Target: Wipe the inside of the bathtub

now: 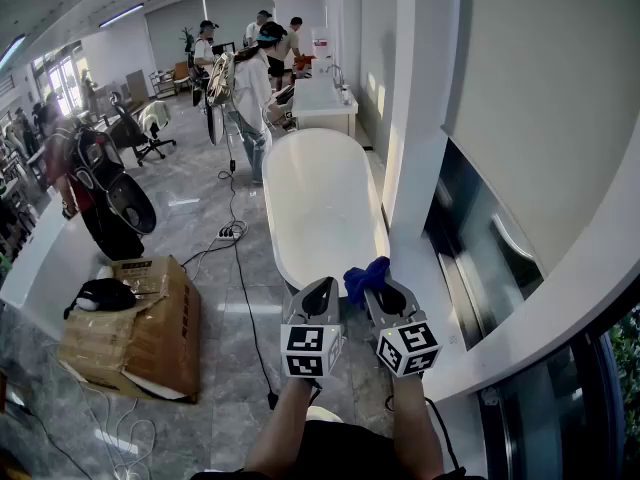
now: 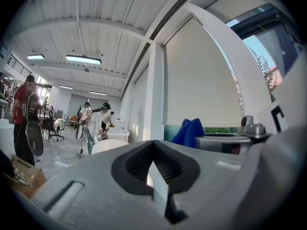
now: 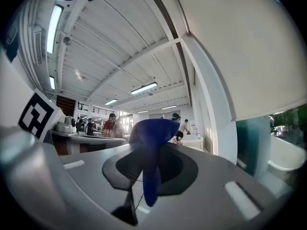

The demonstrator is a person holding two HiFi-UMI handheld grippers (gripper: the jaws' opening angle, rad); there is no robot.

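Grey polished floor [image 1: 200,268] fills a large, bright room with strip lights on the ceiling. A white freestanding bathtub [image 1: 318,193] stands lengthwise along the window wall [image 1: 520,148] on the right. Its inside looks bare and white.

Both tools are held side by side at the near end of the tub, pointing forward, and each gripper view looks out level across the room. The left hand-held gripper [image 1: 321,290] has its jaws brought together, with nothing between the ribbed pads. The right hand-held gripper [image 1: 379,291] is clamped on a blue cloth [image 1: 365,274]. The cloth bunches above the jaw tips, and in the right gripper view a narrow tail of it hangs down between the pads. In the head view the cloth overlaps the tub's near right rim, but I cannot tell whether it touches the rim. The two marker cubes sit close together, just apart.

To the left of the tub a cardboard box [image 1: 145,333] lies on the floor with a black bag [image 1: 100,293] on top. A power strip [image 1: 228,234] lies beside the tub's left flank, and a black cable runs from it toward the person. Beyond the tub's far end stands a white washbasin counter [image 1: 320,96], with several people [image 1: 250,83] near it.
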